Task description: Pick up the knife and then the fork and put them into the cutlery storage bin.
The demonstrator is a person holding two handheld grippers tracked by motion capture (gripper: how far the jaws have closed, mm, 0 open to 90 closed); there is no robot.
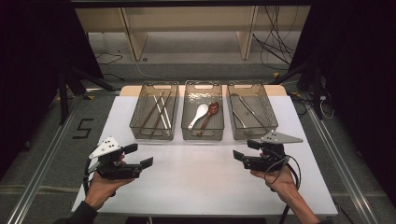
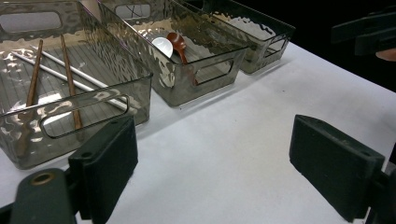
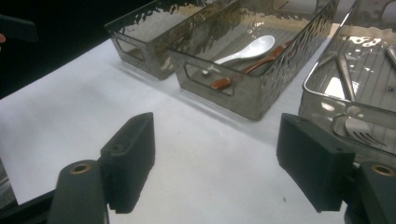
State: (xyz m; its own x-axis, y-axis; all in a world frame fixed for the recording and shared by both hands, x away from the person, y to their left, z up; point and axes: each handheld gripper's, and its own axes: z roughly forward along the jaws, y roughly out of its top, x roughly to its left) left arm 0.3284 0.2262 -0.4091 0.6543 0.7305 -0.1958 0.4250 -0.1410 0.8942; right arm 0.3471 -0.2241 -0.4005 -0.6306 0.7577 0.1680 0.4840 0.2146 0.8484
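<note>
Three smoky clear bins stand in a row at the back of the white table. The left bin holds brown and white chopsticks. In the middle bin lie a white spoon and a red-brown spoon. Metal cutlery, a fork among it, lies in the right bin. My left gripper hovers near the front left, open and empty. My right gripper is at the front right, open, nothing between its jaws.
Beyond the table are a wooden shelf frame and loose cables on the floor. Black stands flank both sides. A "5" mark is taped on the floor at left.
</note>
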